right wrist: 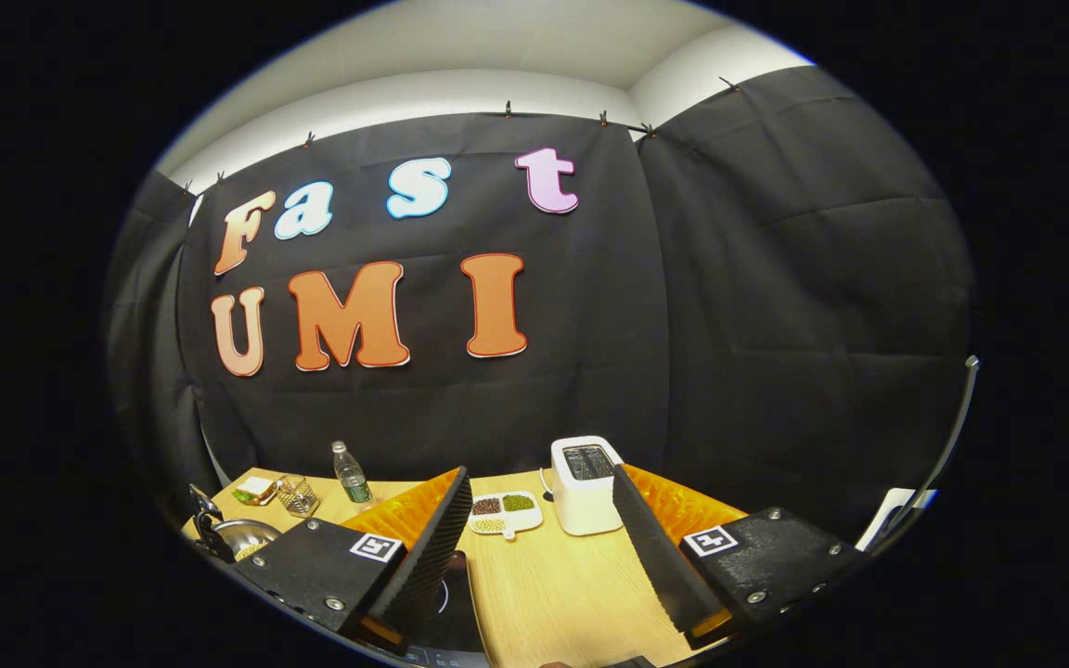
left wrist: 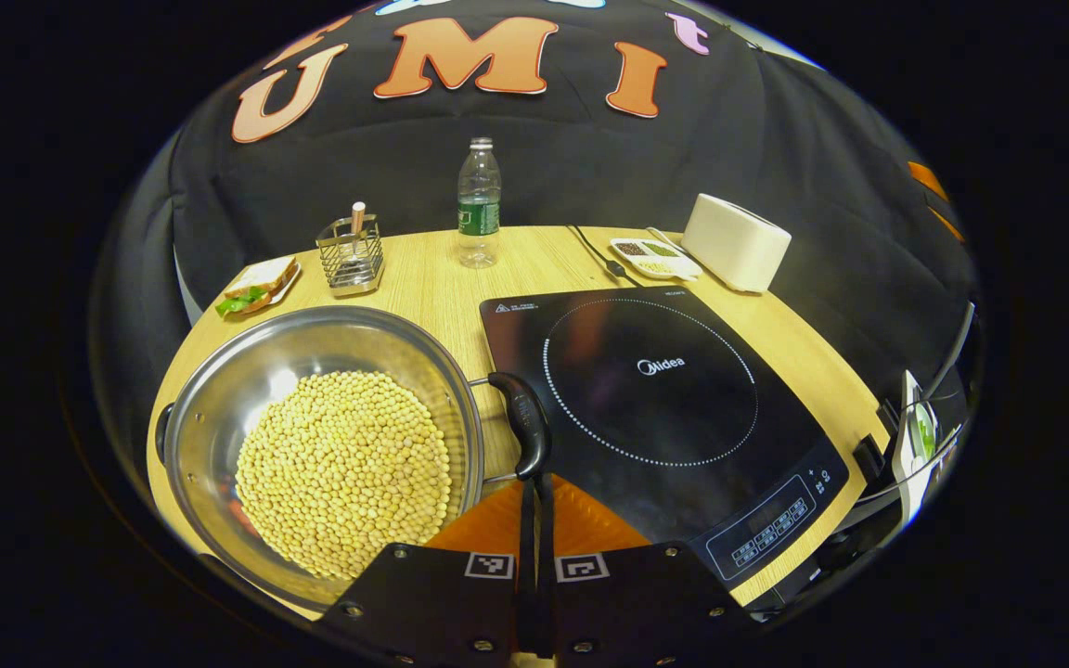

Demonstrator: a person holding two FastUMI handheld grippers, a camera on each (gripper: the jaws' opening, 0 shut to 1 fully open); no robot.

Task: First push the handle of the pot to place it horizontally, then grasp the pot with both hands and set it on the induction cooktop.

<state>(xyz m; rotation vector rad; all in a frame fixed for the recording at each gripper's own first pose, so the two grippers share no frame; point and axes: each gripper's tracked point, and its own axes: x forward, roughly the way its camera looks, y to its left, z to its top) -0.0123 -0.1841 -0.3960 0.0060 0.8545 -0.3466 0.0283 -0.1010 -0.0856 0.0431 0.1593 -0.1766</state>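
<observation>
Left gripper (left wrist: 534, 496), fingers pressed together, tips touch pot (left wrist: 321, 445) handle (left wrist: 523, 422); right gripper (right wrist: 544, 543) spread wide, frames toaster (right wrist: 586, 484).

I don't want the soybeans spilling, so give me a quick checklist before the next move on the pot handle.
1. Left gripper shut, tips at the pot handle: ok.
2. Handle horizontal: cannot tell.
3. Pot flat on the table, soybeans inside: ok.
4. Induction cooktop surface free: ok.
5. Right gripper open, ready to grasp: ok.
6. Right gripper near the pot: not ok, it faces the toaster.
</observation>
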